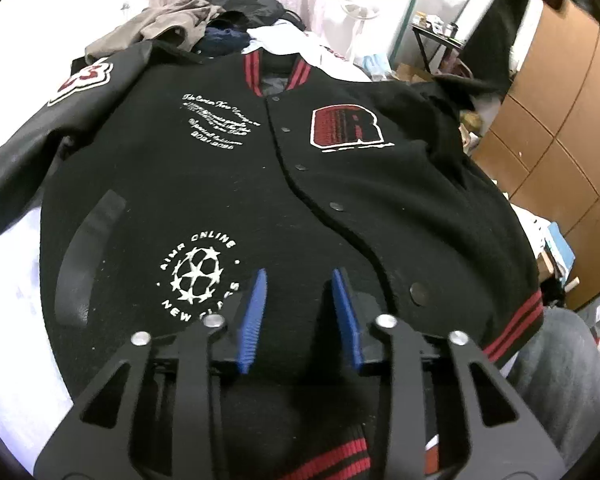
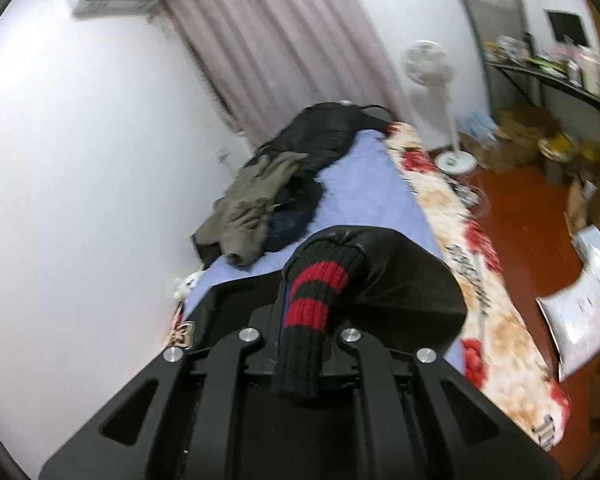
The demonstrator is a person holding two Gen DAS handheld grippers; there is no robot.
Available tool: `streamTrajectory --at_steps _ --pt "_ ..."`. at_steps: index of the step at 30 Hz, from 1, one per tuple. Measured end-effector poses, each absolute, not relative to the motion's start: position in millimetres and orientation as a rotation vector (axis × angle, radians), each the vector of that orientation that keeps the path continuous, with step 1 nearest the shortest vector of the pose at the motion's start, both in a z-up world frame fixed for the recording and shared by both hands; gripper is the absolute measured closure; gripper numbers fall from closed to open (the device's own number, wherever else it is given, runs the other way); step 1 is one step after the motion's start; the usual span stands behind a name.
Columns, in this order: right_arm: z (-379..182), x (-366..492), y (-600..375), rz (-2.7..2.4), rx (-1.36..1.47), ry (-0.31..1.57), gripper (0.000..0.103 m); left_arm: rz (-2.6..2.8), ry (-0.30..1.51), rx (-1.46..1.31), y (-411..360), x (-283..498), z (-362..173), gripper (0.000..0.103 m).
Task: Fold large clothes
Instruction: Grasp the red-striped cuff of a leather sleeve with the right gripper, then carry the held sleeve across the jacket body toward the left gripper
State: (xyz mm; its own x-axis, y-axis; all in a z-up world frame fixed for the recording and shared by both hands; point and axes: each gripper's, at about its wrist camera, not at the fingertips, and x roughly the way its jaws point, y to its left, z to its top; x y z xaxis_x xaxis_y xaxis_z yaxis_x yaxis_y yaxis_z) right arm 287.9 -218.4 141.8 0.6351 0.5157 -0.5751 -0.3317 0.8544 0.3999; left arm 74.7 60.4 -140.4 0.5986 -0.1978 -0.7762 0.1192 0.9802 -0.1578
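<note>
A black varsity jacket (image 1: 228, 184) with red-striped trim lies front up and snapped shut on the bed. My left gripper (image 1: 300, 276) points down at its lower front just above the hem (image 1: 512, 328). Its blue pads (image 1: 256, 320) stand a little apart with their inner faces bare and fabric between the tips. My right gripper (image 2: 320, 276) is shut on the knitted black-and-red cuff (image 2: 316, 292) of one leather sleeve (image 2: 400, 272), held high over the bed. That raised sleeve (image 1: 496, 40) shows blurred at the upper right of the left wrist view.
A heap of other clothes (image 2: 268, 192) lies at the bed's far end by the curtain. A floral blanket (image 2: 480, 280) hangs over the bed's right edge. A standing fan (image 2: 432, 80), a mirror, a cluttered table and a brown wardrobe (image 1: 560, 120) stand to the right. A person's grey trouser leg (image 1: 560, 380) is beside the bed.
</note>
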Motion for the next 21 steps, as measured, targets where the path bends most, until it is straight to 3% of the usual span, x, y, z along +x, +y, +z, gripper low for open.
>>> streamTrajectory --at_steps 5,10,14,21 --pt "148 300 -125 0.635 0.152 0.763 0.093 -0.193 0.961 -0.173 68 82 -151 0.075" --pt "114 313 -15 0.785 -0.035 0.874 0.093 -0.177 0.999 -0.176 67 88 -163 0.075" --pt "50 312 65 0.881 -0.225 1.023 0.093 -0.173 0.998 -0.174 66 90 -165 0.075" --pt "-111 269 177 1.018 -0.517 1.341 0.093 -0.178 0.993 -0.181 67 91 -167 0.075"
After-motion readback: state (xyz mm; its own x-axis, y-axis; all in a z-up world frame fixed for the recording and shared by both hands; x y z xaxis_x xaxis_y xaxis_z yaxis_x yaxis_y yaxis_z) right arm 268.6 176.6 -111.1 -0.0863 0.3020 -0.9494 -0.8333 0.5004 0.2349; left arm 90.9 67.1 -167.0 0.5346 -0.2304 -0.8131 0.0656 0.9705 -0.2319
